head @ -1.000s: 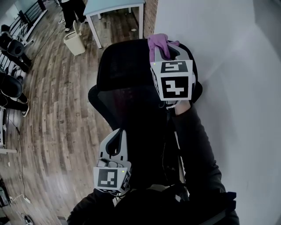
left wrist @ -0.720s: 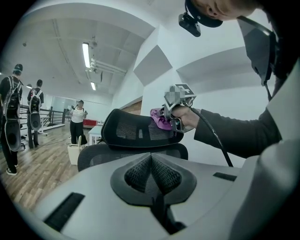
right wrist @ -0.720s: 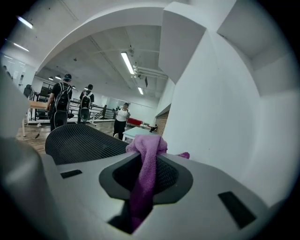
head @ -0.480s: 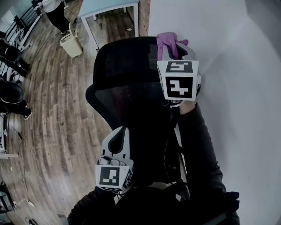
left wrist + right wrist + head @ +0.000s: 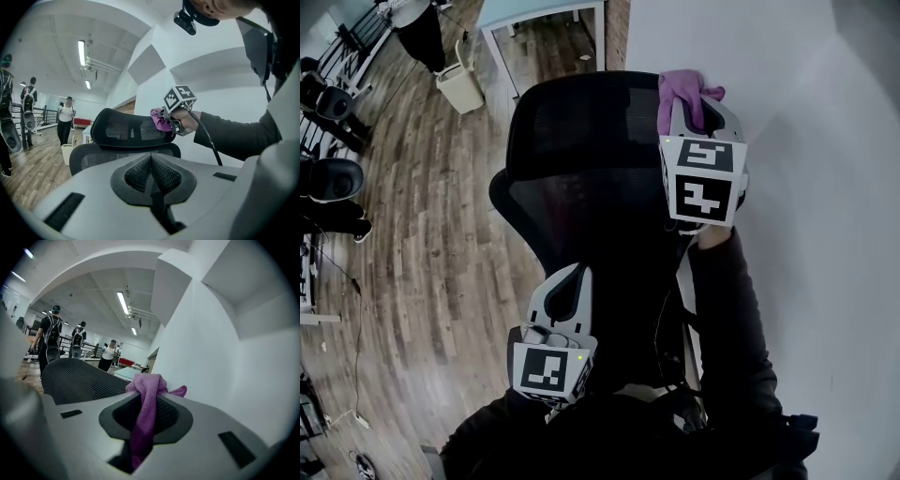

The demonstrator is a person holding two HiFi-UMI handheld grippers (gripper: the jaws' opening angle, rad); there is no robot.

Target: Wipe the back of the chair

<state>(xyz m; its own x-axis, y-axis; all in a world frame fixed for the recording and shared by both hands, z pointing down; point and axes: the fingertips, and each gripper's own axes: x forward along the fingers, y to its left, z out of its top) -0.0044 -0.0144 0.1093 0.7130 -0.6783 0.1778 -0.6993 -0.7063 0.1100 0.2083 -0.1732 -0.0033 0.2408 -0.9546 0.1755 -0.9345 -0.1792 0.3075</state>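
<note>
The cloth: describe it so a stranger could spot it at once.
Start at the black mesh chair beside the white wall. At the wall-side end of its headrest, the right claw is shut on a cloth. It is purple and bunched, the only bright, soft thing among black mesh and grey plastic.

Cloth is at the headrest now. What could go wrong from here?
The purple cloth is pinched as a thin bunch in the right claw; dragging on the headrest mesh might pull it loose. That claw works close beside the white wall and could knock it. The left claw is shut on nothing, so the chair may swivel.
</note>
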